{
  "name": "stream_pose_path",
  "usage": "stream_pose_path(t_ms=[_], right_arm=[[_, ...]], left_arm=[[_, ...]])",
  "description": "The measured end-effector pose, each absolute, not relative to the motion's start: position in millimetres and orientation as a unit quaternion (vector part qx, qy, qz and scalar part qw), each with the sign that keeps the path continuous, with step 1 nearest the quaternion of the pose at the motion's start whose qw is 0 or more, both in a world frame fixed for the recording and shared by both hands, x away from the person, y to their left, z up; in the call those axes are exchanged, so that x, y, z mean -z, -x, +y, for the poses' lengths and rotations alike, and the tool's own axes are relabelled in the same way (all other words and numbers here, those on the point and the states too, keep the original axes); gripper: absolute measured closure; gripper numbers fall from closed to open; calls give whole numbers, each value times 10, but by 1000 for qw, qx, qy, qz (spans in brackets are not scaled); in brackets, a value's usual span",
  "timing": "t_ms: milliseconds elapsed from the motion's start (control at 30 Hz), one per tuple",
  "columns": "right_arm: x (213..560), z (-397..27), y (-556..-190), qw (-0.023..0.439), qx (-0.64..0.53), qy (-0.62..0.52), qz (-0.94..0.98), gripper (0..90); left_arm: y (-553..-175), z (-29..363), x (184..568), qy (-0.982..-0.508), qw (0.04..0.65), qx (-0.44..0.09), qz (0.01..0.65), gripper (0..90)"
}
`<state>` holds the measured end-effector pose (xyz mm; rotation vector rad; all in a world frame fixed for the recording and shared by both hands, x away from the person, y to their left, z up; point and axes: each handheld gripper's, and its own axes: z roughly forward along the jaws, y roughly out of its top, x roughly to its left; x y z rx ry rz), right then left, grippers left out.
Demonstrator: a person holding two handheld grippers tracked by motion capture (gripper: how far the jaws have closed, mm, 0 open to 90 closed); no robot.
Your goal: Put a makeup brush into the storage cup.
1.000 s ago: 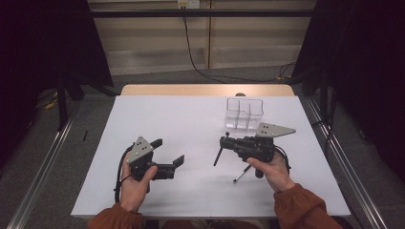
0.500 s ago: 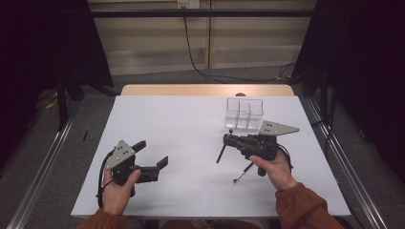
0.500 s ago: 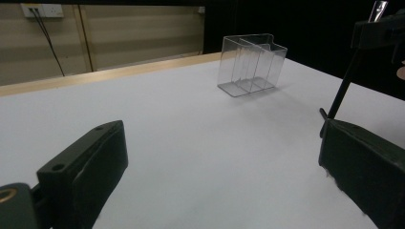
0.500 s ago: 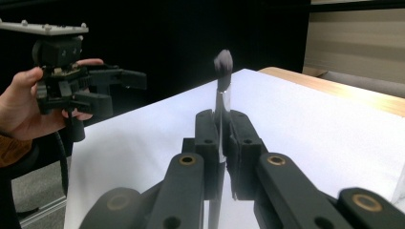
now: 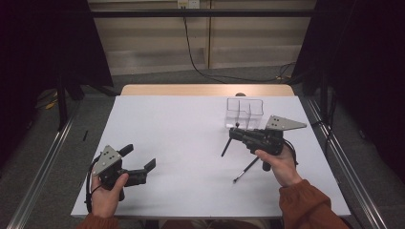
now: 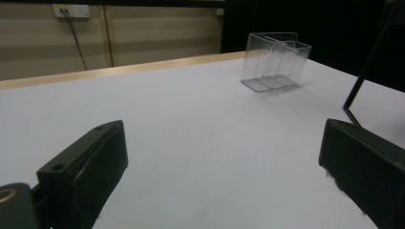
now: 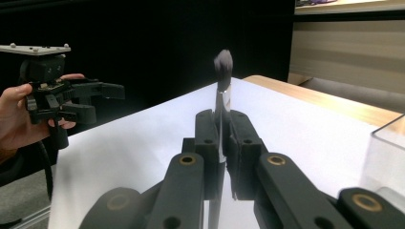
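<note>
change: left gripper (image 5: 139, 161) drew back to frame's lower left, jaws wide, empty | right gripper (image 5: 232, 134) unmoved right of centre, clamped on makeup brush (image 7: 222, 86) | clear organizer (image 5: 244, 113) upper right, just behind | meaning: insertion next

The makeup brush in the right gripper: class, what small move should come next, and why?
Probably carry the makeup brush toward the clear divided organizer and turn it upright over a compartment. The right gripper is shut on the brush's handle, which sticks out slantwise on both sides of the fingers, and the organizer stands close behind it. The left gripper is open and holds nothing.
</note>
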<state>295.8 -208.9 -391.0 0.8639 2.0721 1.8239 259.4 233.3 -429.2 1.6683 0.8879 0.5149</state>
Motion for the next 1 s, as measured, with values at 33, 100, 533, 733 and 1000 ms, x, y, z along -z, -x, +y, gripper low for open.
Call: stream_pose_path(t_ms=[33, 100, 533, 733, 1000], right_arm=[[3897, -2102, -2967, 128, -625, -296, 711, 838], [3847, -2152, -2998, 135, -628, -298, 706, 839], [3667, -2273, -3306, 158, -620, -323, 697, 838], [3540, -2312, -3430, 172, -622, -331, 688, 838], [3368, -2373, -3660, 194, -611, -341, 688, 838]], left_arm=[[-2596, 2350, 4304, -703, 559, -219, 380, 27], [-2593, 2367, 4329, -701, 559, -220, 385, 27], [-2523, 2370, 4297, -700, 567, -220, 376, 27], [-2518, 2351, 4316, -704, 561, -219, 376, 27], [-2496, 2364, 4318, -702, 560, -221, 381, 28]])
